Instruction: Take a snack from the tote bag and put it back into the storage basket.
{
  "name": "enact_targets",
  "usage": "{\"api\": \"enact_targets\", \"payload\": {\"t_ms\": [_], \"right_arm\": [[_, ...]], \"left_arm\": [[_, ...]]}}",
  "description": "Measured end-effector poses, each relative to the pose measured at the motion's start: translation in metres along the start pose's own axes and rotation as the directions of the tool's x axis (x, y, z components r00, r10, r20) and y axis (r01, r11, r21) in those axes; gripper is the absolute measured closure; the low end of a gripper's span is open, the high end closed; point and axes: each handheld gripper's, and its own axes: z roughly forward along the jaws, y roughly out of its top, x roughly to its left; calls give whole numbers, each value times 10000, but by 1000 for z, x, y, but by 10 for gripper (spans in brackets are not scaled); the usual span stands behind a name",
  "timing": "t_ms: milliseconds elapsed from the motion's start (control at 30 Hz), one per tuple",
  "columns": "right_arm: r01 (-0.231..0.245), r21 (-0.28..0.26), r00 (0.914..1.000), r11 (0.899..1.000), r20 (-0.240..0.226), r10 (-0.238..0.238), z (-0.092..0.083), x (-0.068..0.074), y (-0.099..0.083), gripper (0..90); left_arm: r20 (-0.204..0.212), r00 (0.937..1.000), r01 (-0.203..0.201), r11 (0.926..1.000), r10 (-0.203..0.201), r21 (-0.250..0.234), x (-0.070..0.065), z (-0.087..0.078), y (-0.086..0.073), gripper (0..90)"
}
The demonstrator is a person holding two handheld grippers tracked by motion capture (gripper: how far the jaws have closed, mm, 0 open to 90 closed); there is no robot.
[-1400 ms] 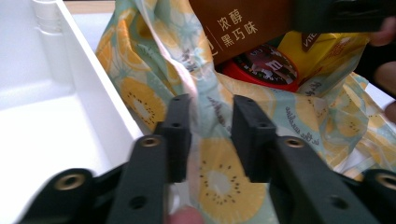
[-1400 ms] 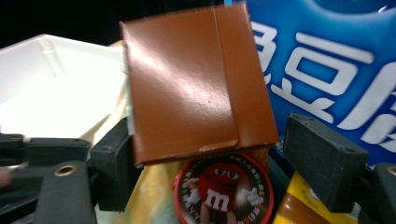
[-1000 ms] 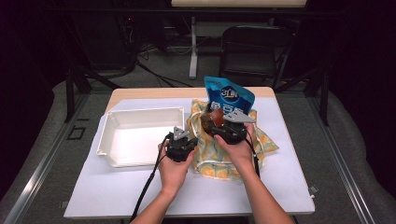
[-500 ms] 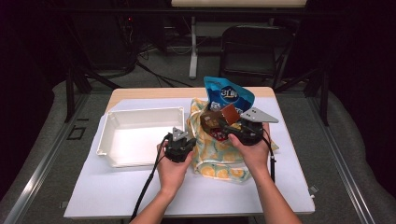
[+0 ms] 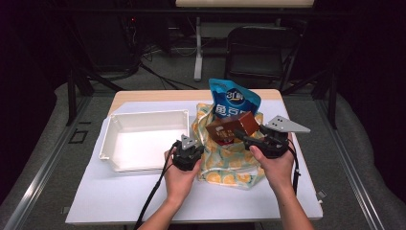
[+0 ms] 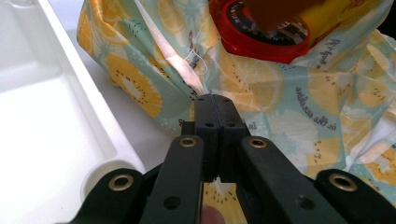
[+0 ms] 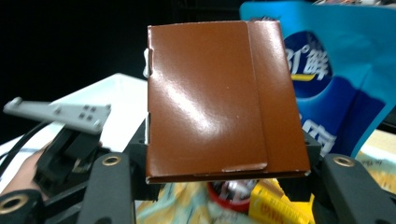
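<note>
Your left gripper (image 5: 187, 154) pinches the fruit-print bag (image 6: 289, 98), steadying its mouth, while your right gripper (image 5: 250, 139) clamps the brown box (image 7: 219, 102) above it.

Since a second ago, the right gripper (image 5: 246, 137) moves out from over the mouth of the fruit-print bag (image 5: 225, 160) to the bag's right side and turns, its grey plate now pointing right, away from the bag. The brown box (image 5: 231, 126) clamped in its jaws, earlier low in the bag's opening, now sits higher, lifted above the bag and in front of the blue pouch (image 5: 233, 99), its glossy flat face toward the right gripper view's camera.
</note>
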Motion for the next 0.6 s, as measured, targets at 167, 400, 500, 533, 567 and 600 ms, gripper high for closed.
{"api": "enact_targets", "payload": {"t_ms": [167, 400, 500, 533, 567, 600], "right_arm": [[-52, 445, 9992, 9990, -401, 70, -7, 5, -9, 432], [-61, 796, 9974, 9968, -717, 119, -15, 7, -11, 432], [124, 1056, 9961, 9943, -876, -31, -15, 10, -12, 432], [234, 1275, 9961, 9916, -870, -123, -13, 11, -13, 432], [266, 1471, 9962, 9888, -862, -140, -11, 11, -15, 432], [267, 1611, 9961, 9866, -878, -126, -8, 11, -17, 432]], "left_arm": [[161, 9999, 61, 9996, -56, -278, 1, -6, -2, 800], [322, 9994, 164, 9963, -137, -841, 4, -24, -1, 658], [538, 9984, 225, 9935, -165, -1113, 7, -32, 1, 607], [690, 9975, 257, 9934, -180, -1119, 8, -34, 1, 587], [782, 9968, 248, 9932, -159, -1134, 8, -35, 2, 569], [875, 9961, 208, 9925, -103, -1204, 8, -36, 1, 554]]}}
